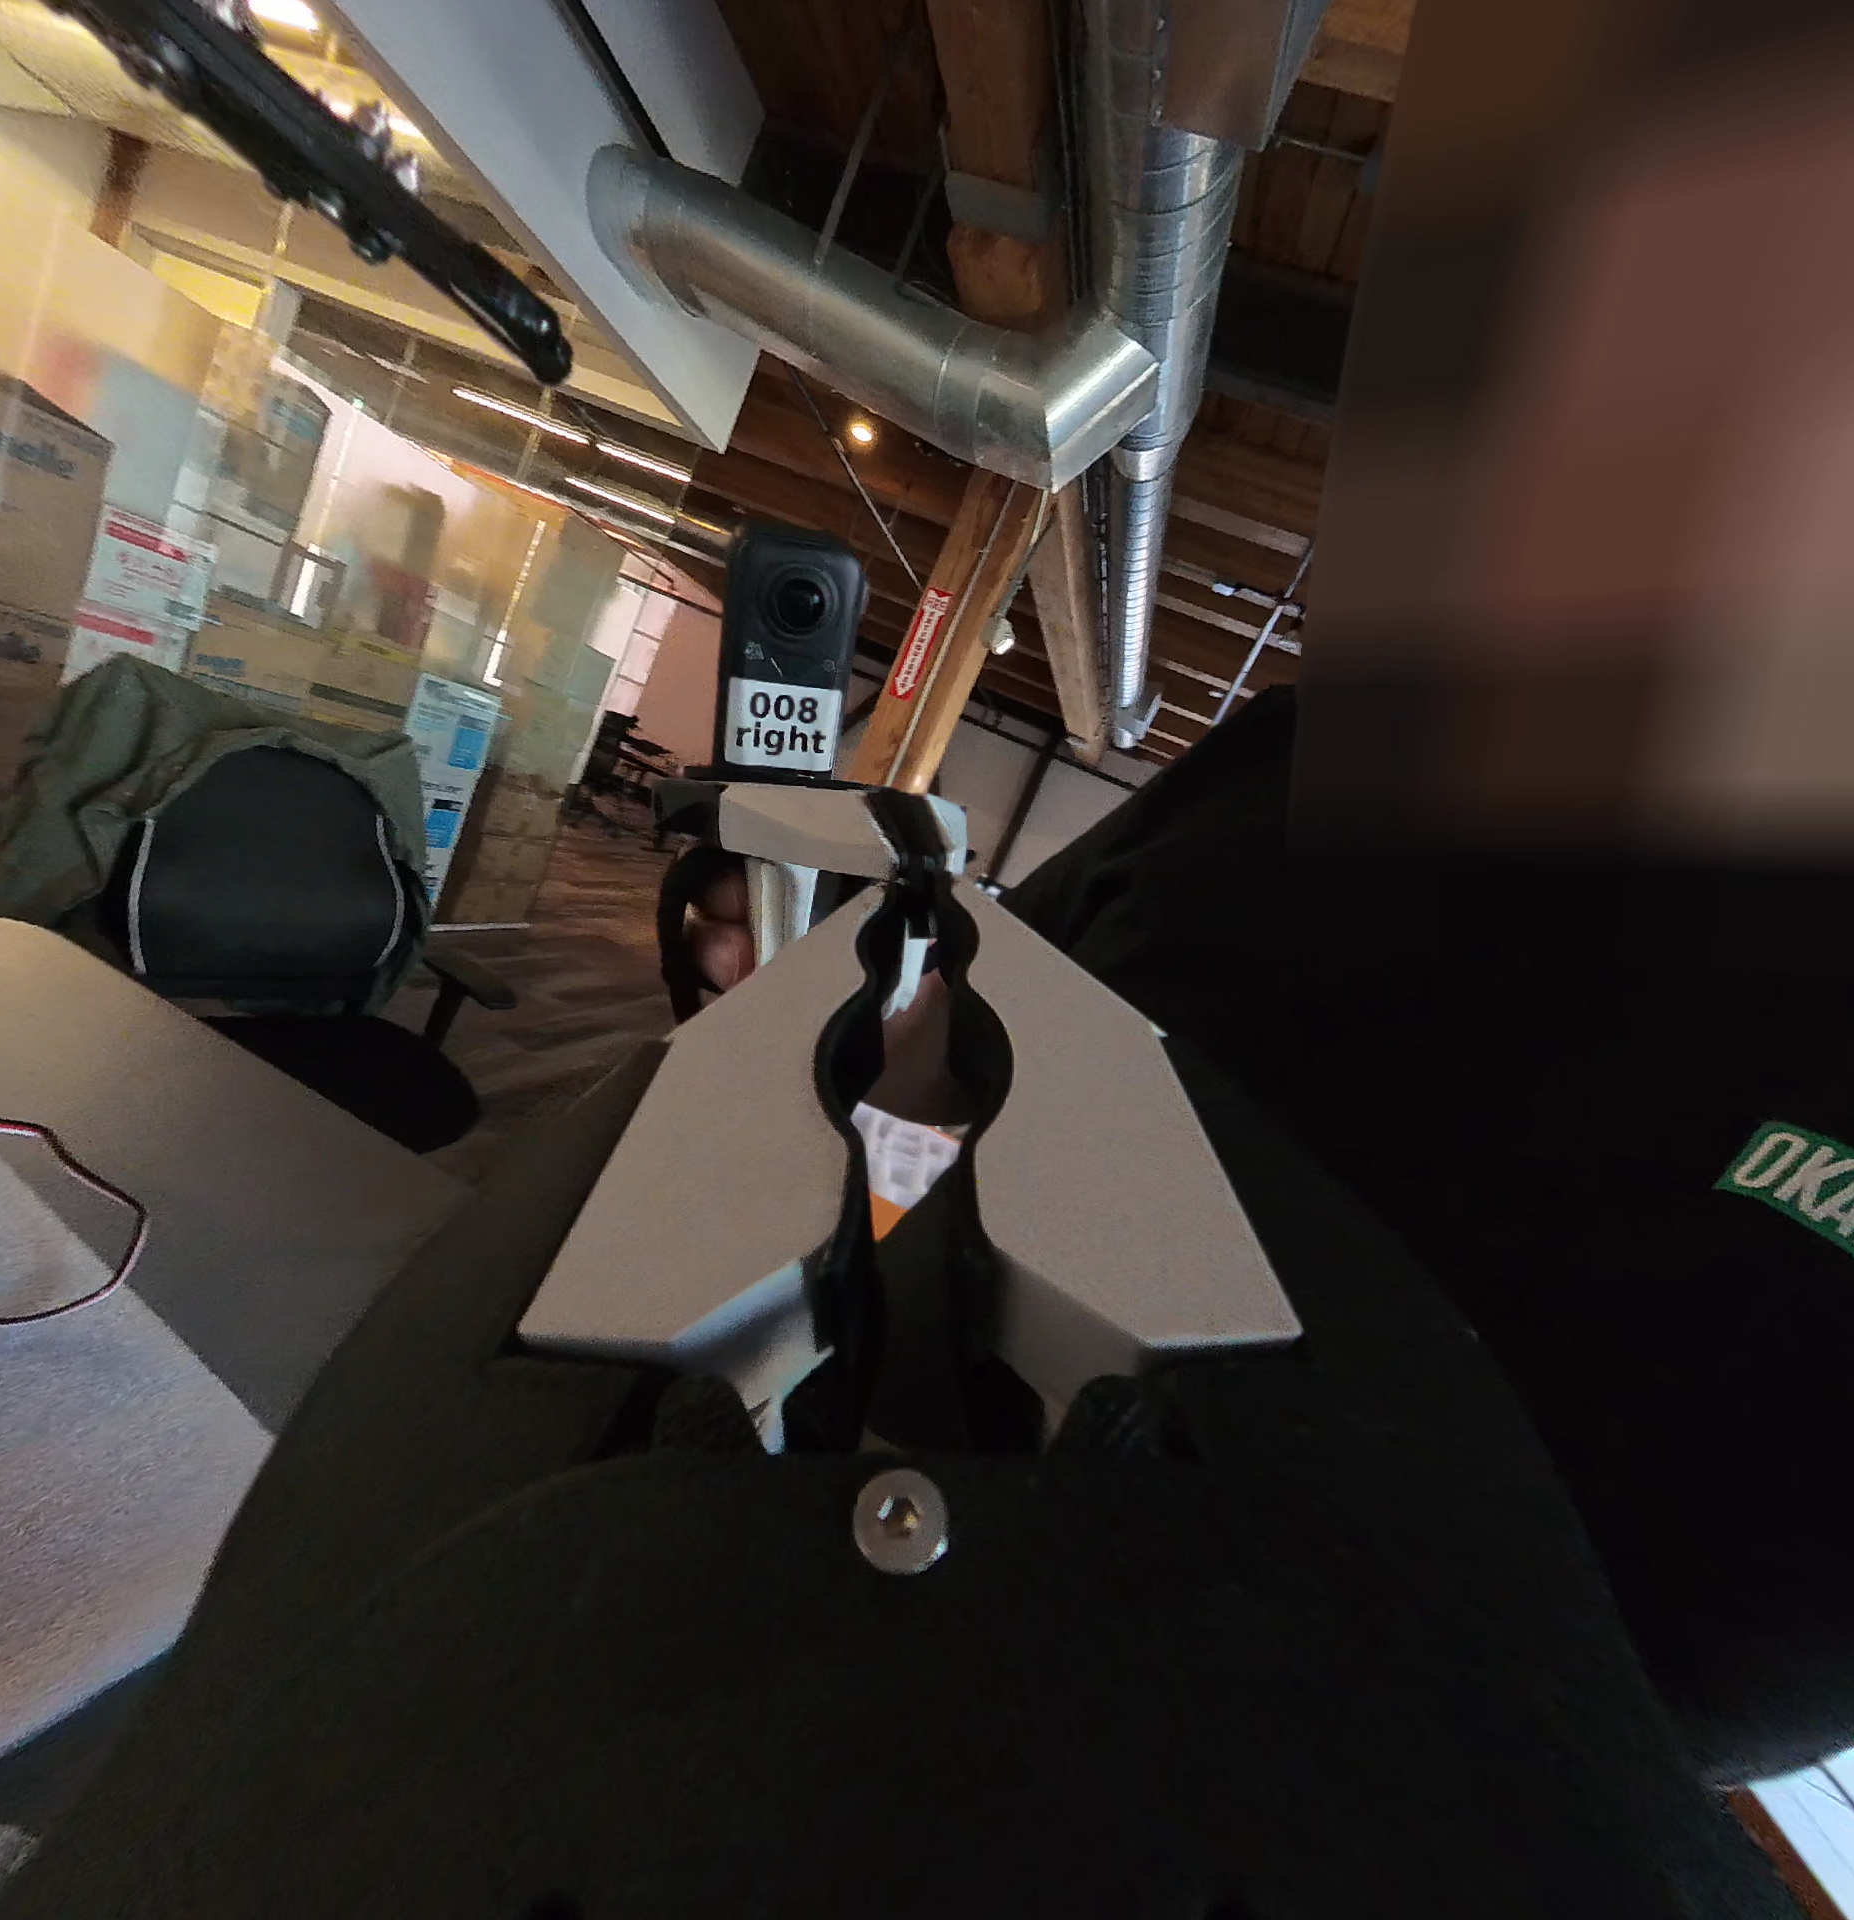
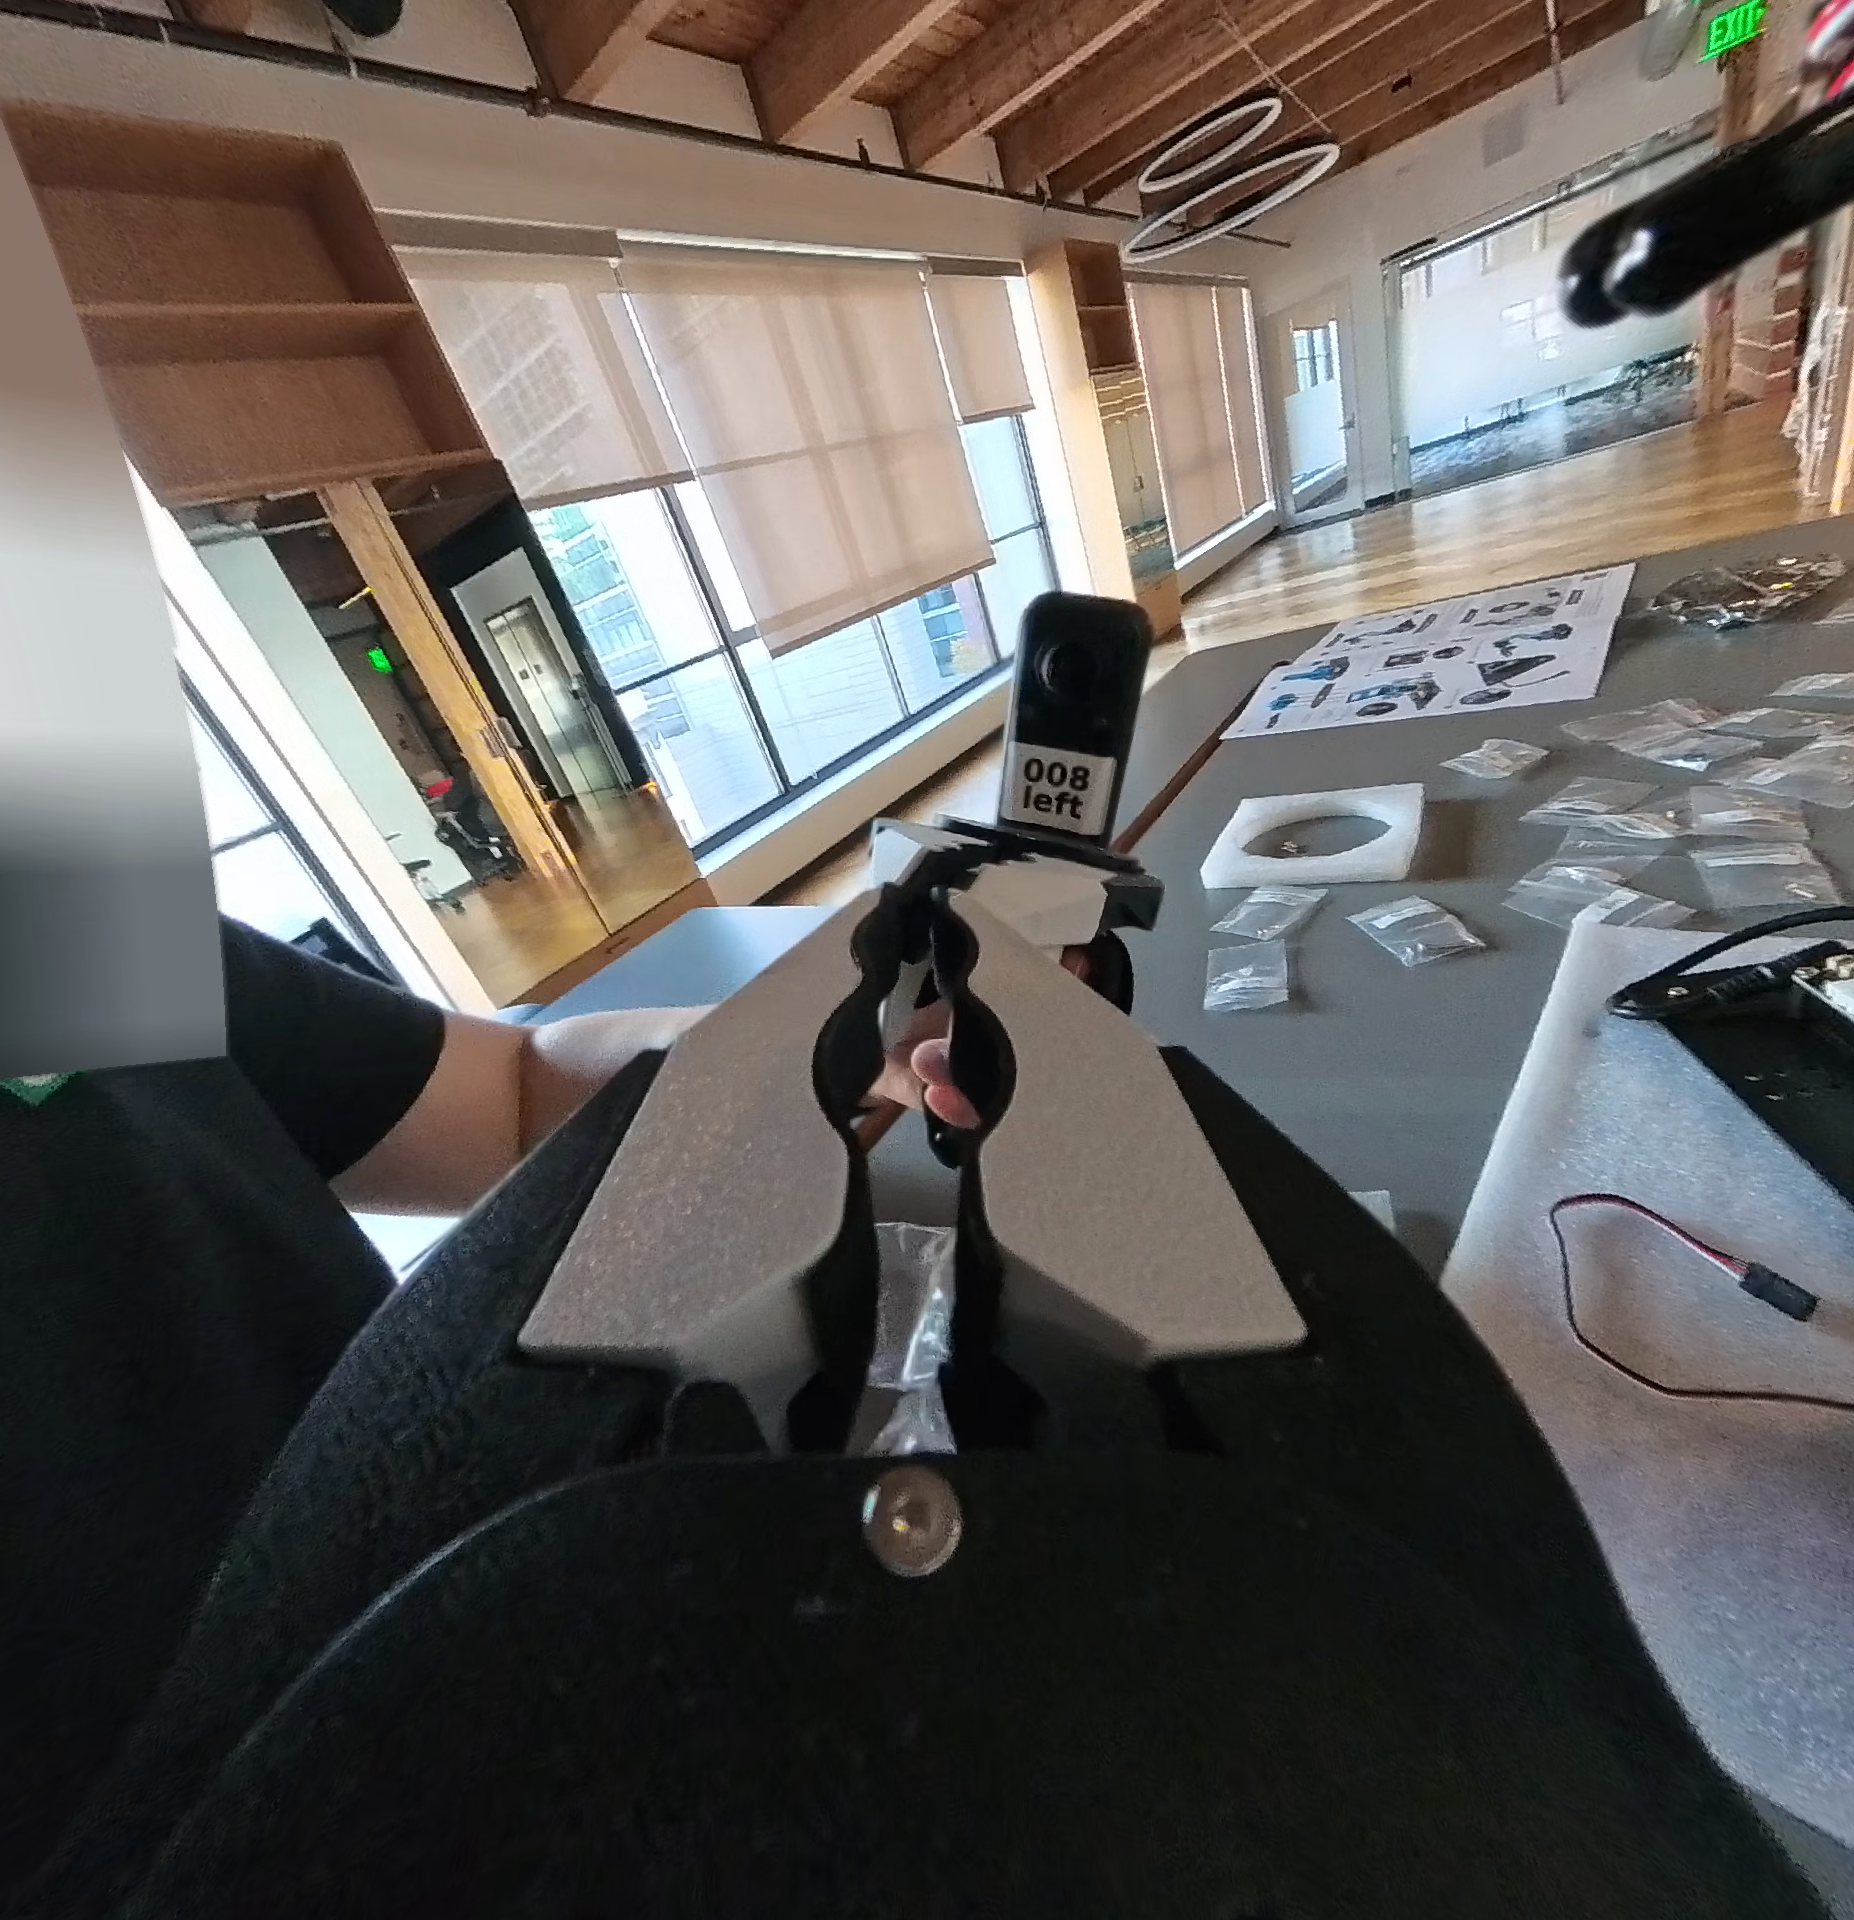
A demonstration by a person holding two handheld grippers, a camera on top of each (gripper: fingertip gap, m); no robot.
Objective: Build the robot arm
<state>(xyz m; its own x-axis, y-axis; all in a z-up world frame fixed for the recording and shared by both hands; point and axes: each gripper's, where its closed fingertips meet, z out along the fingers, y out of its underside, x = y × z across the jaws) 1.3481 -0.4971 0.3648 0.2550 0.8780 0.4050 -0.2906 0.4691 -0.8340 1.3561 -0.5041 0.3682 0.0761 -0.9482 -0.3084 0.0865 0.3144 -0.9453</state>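
Timber-beamed loft: only the right wrist view shows the blind-covered windows (image 2: 798, 468) and the grey surface (image 2: 1370, 1039), which carries a printed sheet (image 2: 1422, 665), a white foam frame (image 2: 1318, 831), clear bags (image 2: 1422, 925) and a red-and-black wire (image 2: 1681, 1278). Only the left wrist view shows a metal duct (image 1: 881, 343), stacked boxes (image 1: 29, 520) and an office chair (image 1: 268, 883). My left gripper (image 1: 907, 904) and right gripper (image 2: 928, 914) point at each other, tip to tip along one line above the surface. Both sets of fingers are closed, empty as far as I can see.
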